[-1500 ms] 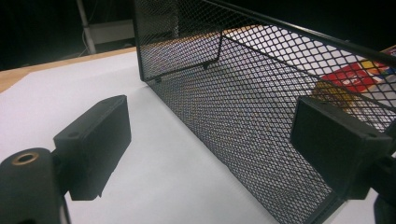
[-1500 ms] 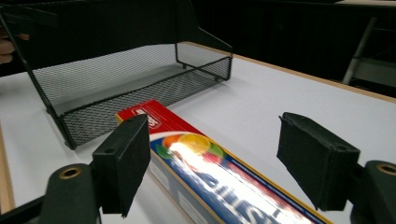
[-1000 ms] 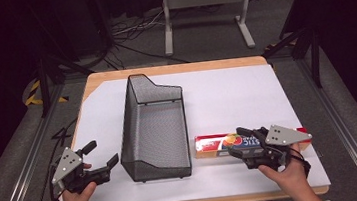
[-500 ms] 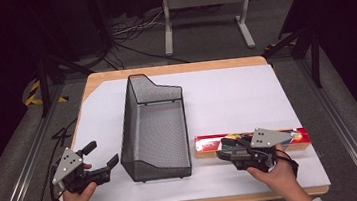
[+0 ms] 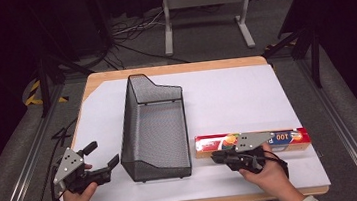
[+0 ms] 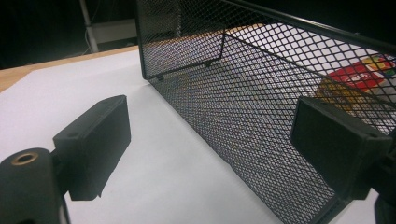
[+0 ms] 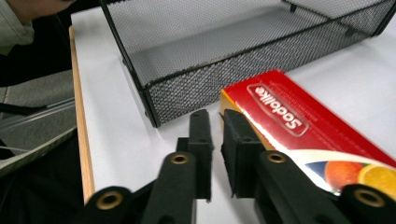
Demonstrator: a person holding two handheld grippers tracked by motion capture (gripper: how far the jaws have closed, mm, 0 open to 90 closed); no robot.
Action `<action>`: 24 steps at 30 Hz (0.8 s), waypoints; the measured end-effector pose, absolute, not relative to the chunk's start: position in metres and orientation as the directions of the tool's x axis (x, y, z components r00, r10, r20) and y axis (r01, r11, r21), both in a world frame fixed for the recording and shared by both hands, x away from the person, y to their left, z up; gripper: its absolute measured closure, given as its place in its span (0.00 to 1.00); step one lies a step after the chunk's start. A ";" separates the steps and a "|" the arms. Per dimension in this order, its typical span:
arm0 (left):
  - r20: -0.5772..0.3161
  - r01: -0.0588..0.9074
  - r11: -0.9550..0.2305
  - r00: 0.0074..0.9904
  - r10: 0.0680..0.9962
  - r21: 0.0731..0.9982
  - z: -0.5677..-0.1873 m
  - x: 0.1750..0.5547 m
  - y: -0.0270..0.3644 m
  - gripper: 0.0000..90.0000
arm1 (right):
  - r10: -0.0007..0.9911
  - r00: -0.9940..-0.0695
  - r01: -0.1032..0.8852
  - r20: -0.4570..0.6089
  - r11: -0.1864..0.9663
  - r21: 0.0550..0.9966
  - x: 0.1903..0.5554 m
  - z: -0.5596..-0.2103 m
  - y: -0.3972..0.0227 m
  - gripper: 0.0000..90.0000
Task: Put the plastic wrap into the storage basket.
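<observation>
Black wire-mesh basket point(image 5: 155, 130): upright at centre of white-covered tabletop point(image 5: 226, 95), empty, long axis running away from the person.
Red carton with citrus print point(image 5: 276, 138): flat on tabletop just right of basket, near end close to basket's near right corner, apart from it.
Right tongs point(image 7: 217, 135): low beside carton's near end, jaws nearly together, slim gap between, nothing clamped; carton edge just beside one jaw.
Left tongs point(image 6: 210, 135): off basket's near left side, jaws wide apart, empty; mesh wall ahead.
Step in hand, as judged: approach to carton, probably for loading into basket.
Next move, as judged: jaws spread, set astride carton's narrow end, closed firmly; long carton likely to sag or swing unless gripped squarely.
</observation>
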State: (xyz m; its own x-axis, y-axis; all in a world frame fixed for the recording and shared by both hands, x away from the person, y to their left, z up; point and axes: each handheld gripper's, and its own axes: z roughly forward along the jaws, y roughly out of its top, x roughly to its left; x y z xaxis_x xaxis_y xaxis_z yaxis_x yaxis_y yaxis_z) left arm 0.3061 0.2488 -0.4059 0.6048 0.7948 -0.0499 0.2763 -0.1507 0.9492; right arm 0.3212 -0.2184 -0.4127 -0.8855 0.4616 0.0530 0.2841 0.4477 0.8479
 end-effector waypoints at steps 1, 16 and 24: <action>-0.051 0.278 -0.150 0.604 0.796 0.949 -0.406 0.306 0.249 0.15 | 0.461 -0.886 0.287 0.051 0.458 0.841 0.322 -0.414 -0.217 0.95; -0.052 0.281 -0.150 0.599 0.799 0.948 -0.407 0.306 0.250 0.15 | 0.441 -0.897 0.300 0.026 0.567 0.767 0.337 -0.429 -0.190 0.99; -0.055 0.283 -0.147 0.599 0.799 0.948 -0.407 0.307 0.249 0.15 | 0.476 -0.880 0.330 0.013 0.589 0.738 0.342 -0.434 -0.185 1.00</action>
State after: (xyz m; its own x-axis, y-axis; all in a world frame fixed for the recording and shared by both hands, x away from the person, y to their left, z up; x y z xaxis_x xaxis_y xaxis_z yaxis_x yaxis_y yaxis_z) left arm 0.3070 0.2491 -0.4072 0.5989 0.7989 -0.0549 0.2833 -0.1472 0.9477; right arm 0.3418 -0.1853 -0.4337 -0.8795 0.4757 0.0132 0.3297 0.5893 0.7376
